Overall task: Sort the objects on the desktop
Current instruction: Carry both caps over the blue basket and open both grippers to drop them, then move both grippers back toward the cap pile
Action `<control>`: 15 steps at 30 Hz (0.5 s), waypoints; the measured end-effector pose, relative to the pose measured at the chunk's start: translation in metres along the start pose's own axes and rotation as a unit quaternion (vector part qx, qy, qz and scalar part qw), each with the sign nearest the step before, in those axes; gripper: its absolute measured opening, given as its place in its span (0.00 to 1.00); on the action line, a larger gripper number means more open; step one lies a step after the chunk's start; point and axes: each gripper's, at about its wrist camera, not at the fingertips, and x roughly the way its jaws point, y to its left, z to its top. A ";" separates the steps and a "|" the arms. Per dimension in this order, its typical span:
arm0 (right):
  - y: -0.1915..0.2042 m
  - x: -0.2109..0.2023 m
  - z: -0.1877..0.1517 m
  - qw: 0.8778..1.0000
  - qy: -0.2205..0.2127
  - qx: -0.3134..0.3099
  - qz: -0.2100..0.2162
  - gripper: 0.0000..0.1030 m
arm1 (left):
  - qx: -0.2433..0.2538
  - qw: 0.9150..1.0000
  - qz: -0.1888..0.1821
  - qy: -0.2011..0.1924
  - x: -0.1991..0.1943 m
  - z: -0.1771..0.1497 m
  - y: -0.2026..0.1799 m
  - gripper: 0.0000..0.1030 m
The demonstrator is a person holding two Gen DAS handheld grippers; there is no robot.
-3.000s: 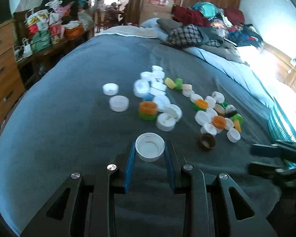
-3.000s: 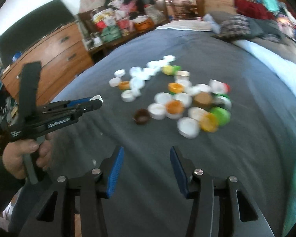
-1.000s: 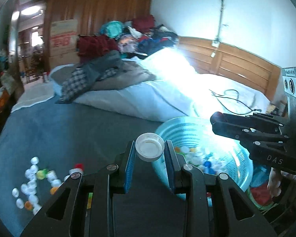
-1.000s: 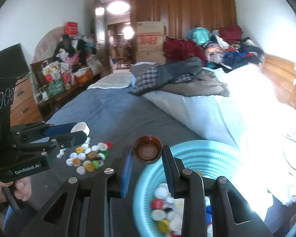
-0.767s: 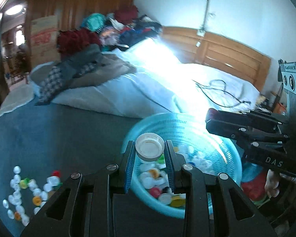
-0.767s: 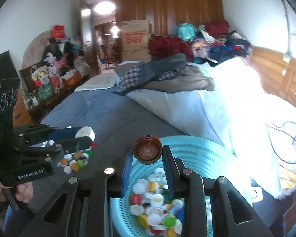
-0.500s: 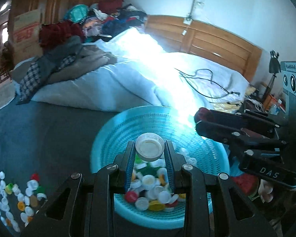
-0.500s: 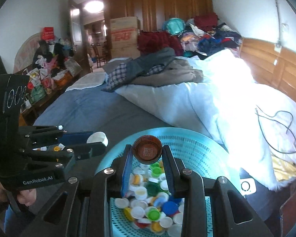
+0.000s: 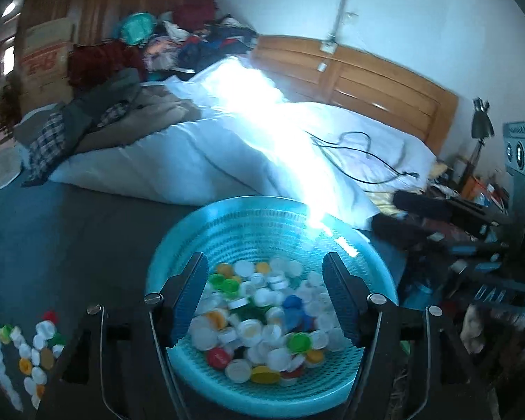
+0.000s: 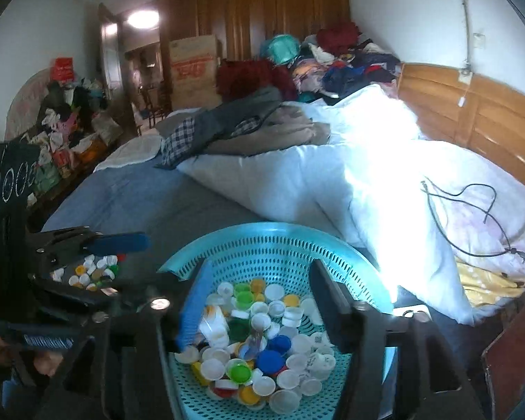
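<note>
A teal perforated basket (image 9: 262, 206) (image 10: 273, 231) sits on the dark bedcover, holding several mixed bottle caps (image 9: 262, 315) (image 10: 262, 343). My left gripper (image 9: 266, 294) hangs over the basket with its jaws opening and nothing between them. My right gripper (image 10: 262, 301) hangs over the same basket, its jaws also opening and empty. Each gripper shows in the other's view: the right gripper (image 9: 399, 217) at the basket's right side, the left gripper (image 10: 129, 266) at its left. Loose caps (image 9: 24, 346) (image 10: 91, 273) lie on the bedcover to the left.
A white duvet (image 10: 315, 182) with a black cable (image 10: 472, 217) lies behind the basket. Piled clothes (image 10: 248, 122) and a wooden headboard (image 9: 367, 80) stand further back. A cardboard box (image 10: 192, 66) and a cluttered sideboard (image 10: 63, 140) are at the far left.
Both grippers swung from the bedcover to above the basket, then opened. The white cap has left the left jaws and the brown cap has left the right jaws.
</note>
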 end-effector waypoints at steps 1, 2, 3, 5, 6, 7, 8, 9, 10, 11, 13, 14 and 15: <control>0.001 -0.001 0.000 1.000 -0.002 0.001 0.003 0.63 | -0.008 1.000 0.009 -0.004 -0.006 -0.006 0.012 0.60; 0.004 -0.002 0.001 1.000 -0.004 0.001 0.007 0.63 | -0.015 1.000 0.020 -0.007 -0.013 -0.014 0.025 0.60; 0.007 -0.003 0.000 1.000 -0.006 0.000 0.011 0.65 | -0.021 0.999 0.030 -0.009 -0.017 -0.022 0.036 0.60; 0.019 -0.004 -0.006 1.000 -0.009 -0.007 0.023 0.69 | -0.049 0.996 0.069 -0.004 -0.030 -0.053 0.074 0.60; 0.026 -0.003 -0.011 0.999 -0.006 -0.009 0.032 0.70 | -0.062 0.995 0.079 -0.001 -0.035 -0.067 0.089 0.60; 0.033 -0.001 -0.015 0.999 -0.002 -0.010 0.042 0.70 | -0.087 0.991 0.104 0.005 -0.045 -0.090 0.116 0.60; 0.040 0.001 -0.021 0.999 0.001 -0.010 0.053 0.71 | -0.111 0.985 0.128 0.012 -0.055 -0.112 0.142 0.60; 0.047 0.004 -0.027 0.998 0.007 -0.011 0.062 0.71 | -0.132 0.980 0.146 0.016 -0.065 -0.132 0.164 0.60; 0.058 0.011 -0.036 0.997 0.018 -0.014 0.075 0.71 | -0.151 0.975 0.160 0.020 -0.073 -0.151 0.181 0.60; 0.066 0.016 -0.043 0.996 0.027 -0.016 0.083 0.71 | -0.176 0.967 0.182 0.024 -0.086 -0.173 0.205 0.60; 0.082 0.029 -0.058 0.994 0.047 -0.019 0.100 0.71 | -0.224 0.947 0.229 0.032 -0.113 -0.215 0.249 0.60; 0.091 0.036 -0.065 0.992 0.060 -0.020 0.111 0.71 | -0.243 0.936 0.253 0.035 -0.126 -0.234 0.268 0.59; 0.099 0.043 -0.071 0.990 0.070 -0.023 0.119 0.71 | -0.254 0.929 0.265 0.038 -0.133 -0.244 0.279 0.59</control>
